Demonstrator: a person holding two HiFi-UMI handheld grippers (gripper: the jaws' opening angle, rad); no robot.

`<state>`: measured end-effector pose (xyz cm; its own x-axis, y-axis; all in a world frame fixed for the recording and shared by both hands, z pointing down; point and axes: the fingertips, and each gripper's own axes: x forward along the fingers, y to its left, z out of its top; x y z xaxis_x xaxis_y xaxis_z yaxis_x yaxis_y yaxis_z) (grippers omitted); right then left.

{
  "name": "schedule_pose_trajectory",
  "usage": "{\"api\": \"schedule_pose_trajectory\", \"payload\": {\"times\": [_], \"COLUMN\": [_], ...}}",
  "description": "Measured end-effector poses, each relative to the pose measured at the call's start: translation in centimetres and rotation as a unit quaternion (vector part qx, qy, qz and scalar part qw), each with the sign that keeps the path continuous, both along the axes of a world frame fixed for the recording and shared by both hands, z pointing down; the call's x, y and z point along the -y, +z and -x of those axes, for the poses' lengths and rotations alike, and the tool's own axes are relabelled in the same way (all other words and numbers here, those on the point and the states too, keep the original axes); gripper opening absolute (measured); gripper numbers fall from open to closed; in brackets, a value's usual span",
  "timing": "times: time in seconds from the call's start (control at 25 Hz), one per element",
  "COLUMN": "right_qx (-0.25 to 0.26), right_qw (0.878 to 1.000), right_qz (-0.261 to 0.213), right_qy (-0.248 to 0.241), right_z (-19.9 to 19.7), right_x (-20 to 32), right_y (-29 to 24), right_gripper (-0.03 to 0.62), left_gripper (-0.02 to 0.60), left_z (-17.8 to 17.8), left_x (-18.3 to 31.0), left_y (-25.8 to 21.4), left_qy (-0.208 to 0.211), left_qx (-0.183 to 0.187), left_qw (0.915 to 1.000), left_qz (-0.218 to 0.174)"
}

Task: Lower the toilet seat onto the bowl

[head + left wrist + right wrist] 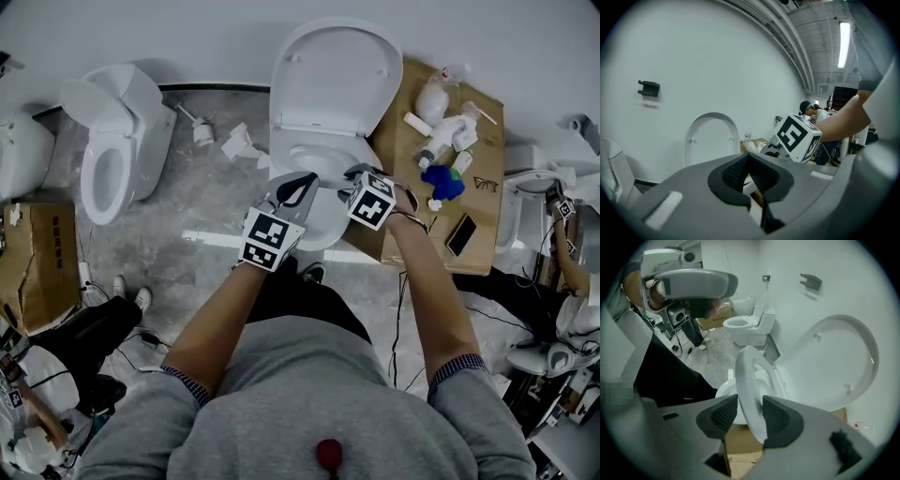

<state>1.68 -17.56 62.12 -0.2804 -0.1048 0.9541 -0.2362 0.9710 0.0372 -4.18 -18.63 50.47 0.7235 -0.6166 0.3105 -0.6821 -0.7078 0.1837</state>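
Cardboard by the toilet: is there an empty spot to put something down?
Yes: a bare strip between the raised lid and the white bottles, and the cardboard's right edge beside the phone. The middle is crowded with bottles and a blue object.

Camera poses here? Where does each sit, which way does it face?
Head view: on the head, steeply down at the raised lid; forearms, left gripper, right gripper show.
Left gripper view: on the left gripper, facing the wall and lid; its shut jaws show.
Right gripper view: on the right gripper, facing the toilet seat clamped in its jaws.
Shared: all see the lid.
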Motion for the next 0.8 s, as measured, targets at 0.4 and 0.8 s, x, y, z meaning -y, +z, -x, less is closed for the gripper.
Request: {"api": "schedule_pose_trajectory", "payload": {"times": [0.4, 0.8], "right_qx": [0.005, 0.007], "right_qw": [1.000, 1.000], "right_qz": [0.008, 0.012], "right_qy": [-0.009, -0.026], "right_z": [0.1, 0.3], "right_x": [-2.3, -5.5], "right_y": [1.1, 2.9], "right_gripper": [0.184, 0.192], "left_gripper": [0.009, 0.009], "left_z": [-0.5, -0.9], "left_x": [-2.0, -5.2], "left_y": [1.3, 3.6], "left_qy": [-0.005, -0.014], "left_qx": [0.008, 0.014], "left_qw": [0.9999, 0.9995], "left_qz": [0.012, 0.025]}}
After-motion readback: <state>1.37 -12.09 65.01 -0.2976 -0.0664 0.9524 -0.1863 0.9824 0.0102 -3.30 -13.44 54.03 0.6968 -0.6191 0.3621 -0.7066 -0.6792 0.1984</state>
